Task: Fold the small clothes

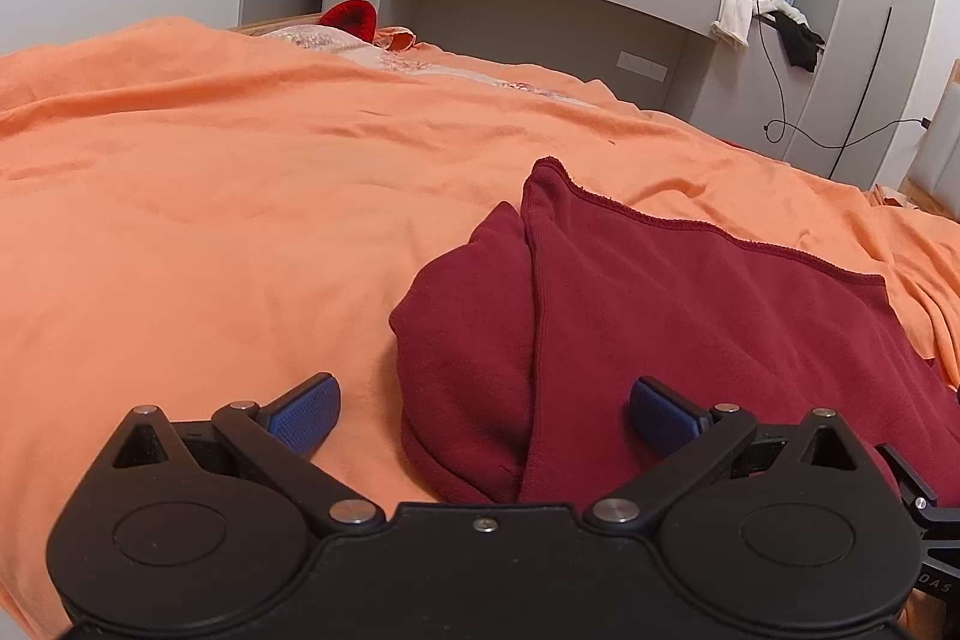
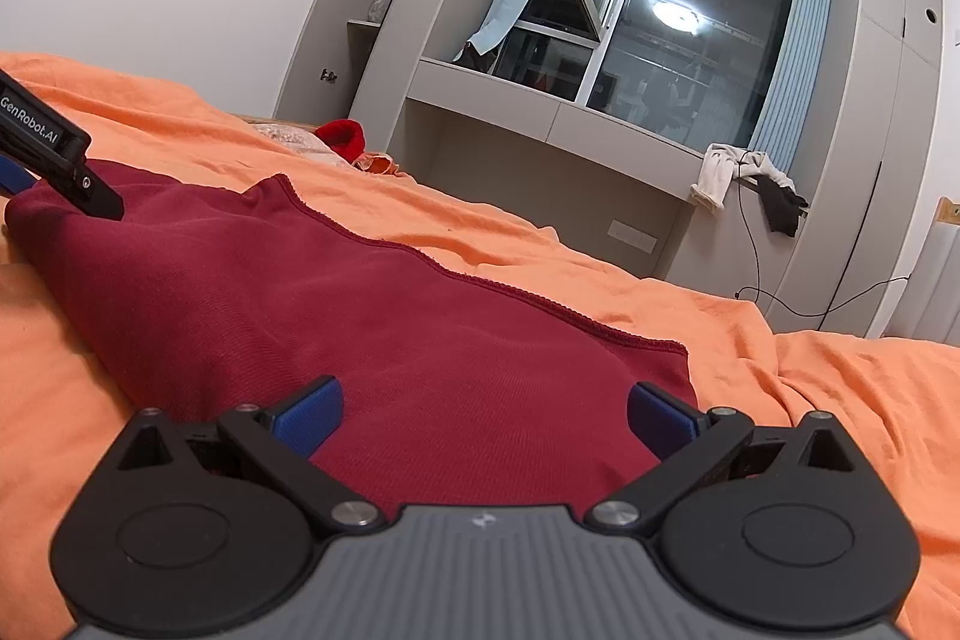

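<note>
Maroon knit garment (image 2: 372,316) lies folded on a rumpled orange bedsheet (image 1: 210,196).
Both the left gripper (image 1: 485,418) and right gripper (image 2: 485,415) hover with blue ribbed pads spread wide, empty; the stitched hem runs toward two o'clock.

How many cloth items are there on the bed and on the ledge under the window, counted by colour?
Dark red garment, on the bed: 1
Bright red item, far end of the bed: 1
Orange bedcover: 1
White cloth, on the ledge: 1
Black cloth, on the ledge: 1
Total: 5
</note>
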